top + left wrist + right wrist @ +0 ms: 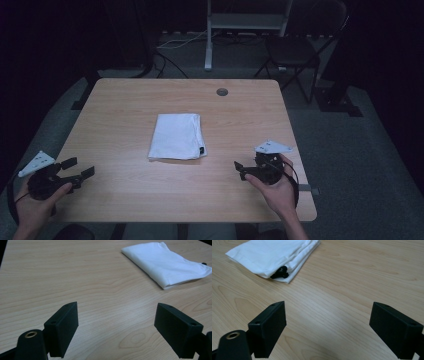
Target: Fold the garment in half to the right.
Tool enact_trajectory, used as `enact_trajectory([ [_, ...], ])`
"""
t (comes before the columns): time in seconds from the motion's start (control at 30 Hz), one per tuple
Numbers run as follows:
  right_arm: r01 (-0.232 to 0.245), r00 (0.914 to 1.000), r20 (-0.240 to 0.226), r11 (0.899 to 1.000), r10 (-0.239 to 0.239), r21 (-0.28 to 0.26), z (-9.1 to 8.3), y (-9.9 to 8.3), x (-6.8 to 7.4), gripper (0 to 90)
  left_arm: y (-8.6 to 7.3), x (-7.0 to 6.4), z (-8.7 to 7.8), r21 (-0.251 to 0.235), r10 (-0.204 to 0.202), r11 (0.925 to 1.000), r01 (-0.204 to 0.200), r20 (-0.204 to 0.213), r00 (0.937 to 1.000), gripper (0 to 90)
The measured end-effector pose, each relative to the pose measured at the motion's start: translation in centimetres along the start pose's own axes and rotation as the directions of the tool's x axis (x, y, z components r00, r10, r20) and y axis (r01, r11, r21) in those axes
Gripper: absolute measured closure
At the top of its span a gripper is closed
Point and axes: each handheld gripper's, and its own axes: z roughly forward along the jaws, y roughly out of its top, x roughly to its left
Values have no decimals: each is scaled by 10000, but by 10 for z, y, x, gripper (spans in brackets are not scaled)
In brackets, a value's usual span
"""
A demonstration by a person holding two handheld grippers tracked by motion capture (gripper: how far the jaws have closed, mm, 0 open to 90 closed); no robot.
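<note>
The folded cloth (177,136) lay mid-tabletop (120,110), untouched, while the left hand-held gripper (80,167) and right hand-held gripper (239,169) sat wide open either side, well apart, seemingly poised to reach in.

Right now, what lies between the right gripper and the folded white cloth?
Nothing: bare wooden table separates the right gripper from the folded white cloth, seen in the right gripper view.

A dim lab: wooden desk (125,130), folding chair (292,50), cables (172,42) on grey carpet (350,145).
</note>
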Motion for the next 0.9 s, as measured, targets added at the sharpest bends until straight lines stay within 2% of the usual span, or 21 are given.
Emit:
enact_trajectory([
  [0.4, -176, 9996, 204, 9998, 175, 54, -11, -14, -7, 132, -7, 5, -3, -16, -188, 9998, 188, -169, 9997, 188],
  [0.9, -563, 9969, 571, 9982, 549, 223, -19, -34, -23, 132, -16, 15, -2, 49, -486, 9988, 488, -435, 9979, 188],
])
